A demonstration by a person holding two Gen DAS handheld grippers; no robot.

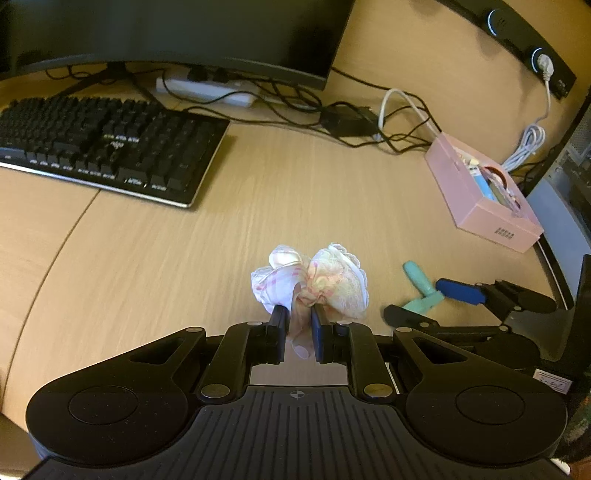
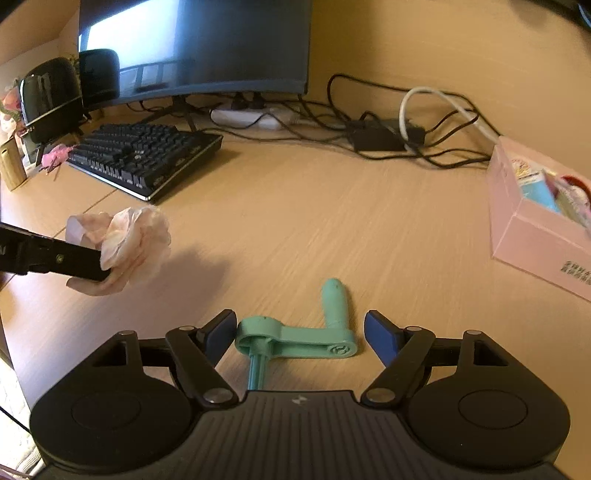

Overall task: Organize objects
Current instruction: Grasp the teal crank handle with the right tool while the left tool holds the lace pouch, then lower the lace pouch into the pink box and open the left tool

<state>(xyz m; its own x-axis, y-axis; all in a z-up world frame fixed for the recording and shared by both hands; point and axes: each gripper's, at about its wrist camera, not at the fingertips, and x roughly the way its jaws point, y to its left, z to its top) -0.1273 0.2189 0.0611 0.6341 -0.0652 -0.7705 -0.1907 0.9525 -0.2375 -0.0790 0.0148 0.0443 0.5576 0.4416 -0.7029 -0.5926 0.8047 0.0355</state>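
My left gripper is shut on a pink and white fabric scrunchie and holds it above the wooden desk. The scrunchie also shows in the right wrist view, held at the left. My right gripper is open, low over the desk, with its fingers on either side of a teal plastic crank handle lying flat. The handle also shows in the left wrist view. A pink open box with small items inside stands at the right; it also shows in the right wrist view.
A black keyboard lies at the left under a dark monitor. A white power strip and tangled black cables lie behind. Black speakers stand at the far left.
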